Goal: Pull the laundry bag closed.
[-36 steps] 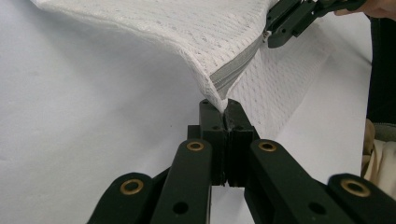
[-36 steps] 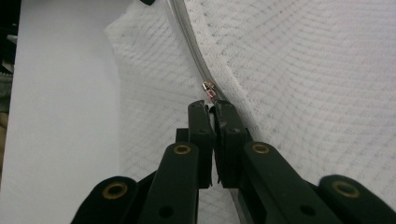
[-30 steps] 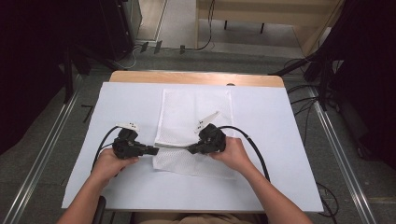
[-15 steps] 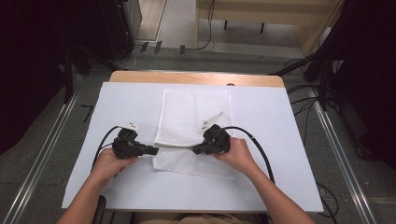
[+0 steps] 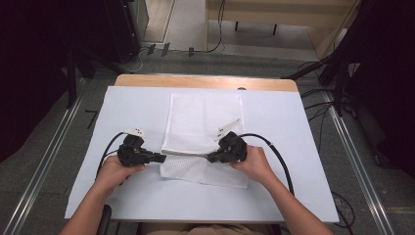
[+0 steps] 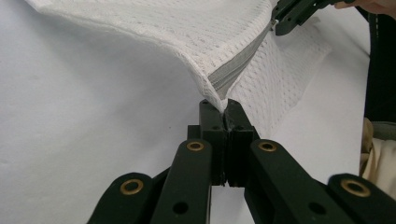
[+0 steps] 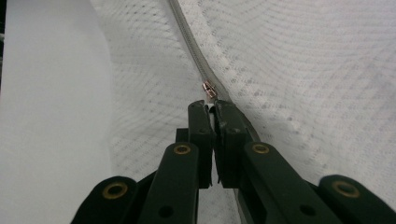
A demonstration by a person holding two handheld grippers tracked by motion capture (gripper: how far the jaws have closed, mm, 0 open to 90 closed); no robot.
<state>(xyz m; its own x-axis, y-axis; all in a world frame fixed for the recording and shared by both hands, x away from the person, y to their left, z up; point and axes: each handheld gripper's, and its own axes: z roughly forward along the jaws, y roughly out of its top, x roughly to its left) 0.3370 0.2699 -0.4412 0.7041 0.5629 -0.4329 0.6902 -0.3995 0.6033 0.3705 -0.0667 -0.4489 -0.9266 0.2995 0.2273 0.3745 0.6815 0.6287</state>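
A white mesh bag (image 5: 203,134) lies mid-table on the white sheet (image 5: 293,147), its zip (image 6: 236,70) running along a raised fold near the person's edge; the slider (image 7: 208,89) sits at the right end of that line. The left gripper (image 5: 159,157) has its jaws pressed together on the bag's corner at the zip's end, likely to anchor the cloth and keep the zip taut; the right gripper (image 5: 211,157) pinches at the slider's pull, jaws nearly closed, though whether the tab is truly caught I cannot tell; held so, opposite each other, the pair look set for running the slider along the zip; both hands rest low by the sheet.
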